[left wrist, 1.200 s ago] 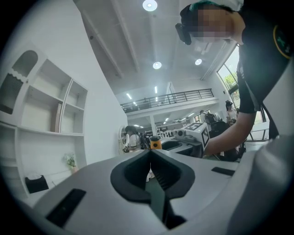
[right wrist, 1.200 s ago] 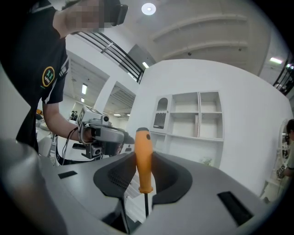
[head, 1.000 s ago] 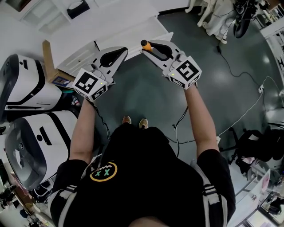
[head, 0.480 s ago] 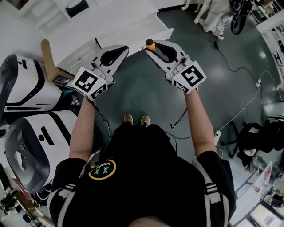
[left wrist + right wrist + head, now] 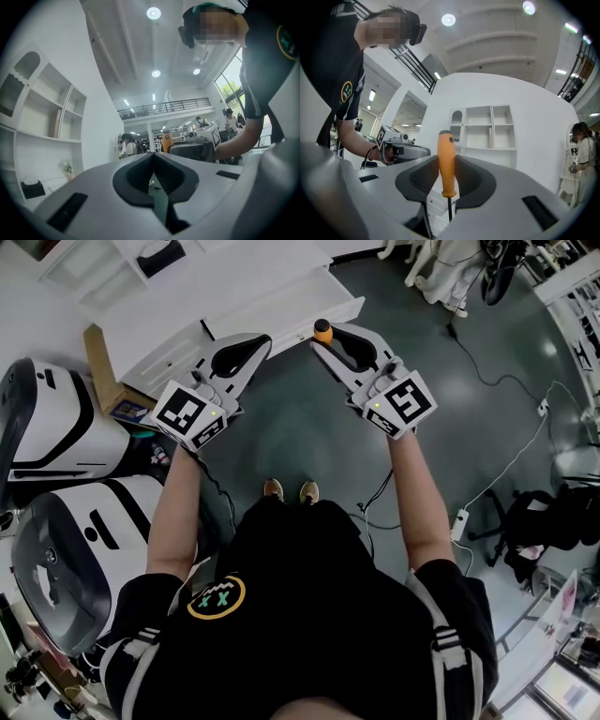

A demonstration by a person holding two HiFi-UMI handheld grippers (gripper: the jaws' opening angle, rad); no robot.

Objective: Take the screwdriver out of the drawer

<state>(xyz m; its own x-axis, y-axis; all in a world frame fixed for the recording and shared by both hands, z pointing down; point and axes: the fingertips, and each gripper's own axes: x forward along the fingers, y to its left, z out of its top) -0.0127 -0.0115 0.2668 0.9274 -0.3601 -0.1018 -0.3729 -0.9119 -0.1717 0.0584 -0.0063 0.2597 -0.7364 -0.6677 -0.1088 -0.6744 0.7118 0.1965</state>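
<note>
The jaws of the left gripper (image 5: 251,343) are staying pressed together with nothing between them, at the upper centre-left of the head view. To its right, the right gripper (image 5: 330,341) is clamping the orange handle of the screwdriver (image 5: 322,331), its shaft pointing downward. Compared with a second ago, this gripper is sitting slightly further right, beside the white drawer unit (image 5: 262,292). The screwdriver is probably already out.

The right tool (image 5: 446,176) clamps the orange-handled screwdriver (image 5: 446,161) upright, the left tool (image 5: 401,151) at its left, white shelves (image 5: 490,126) beyond.
</note>
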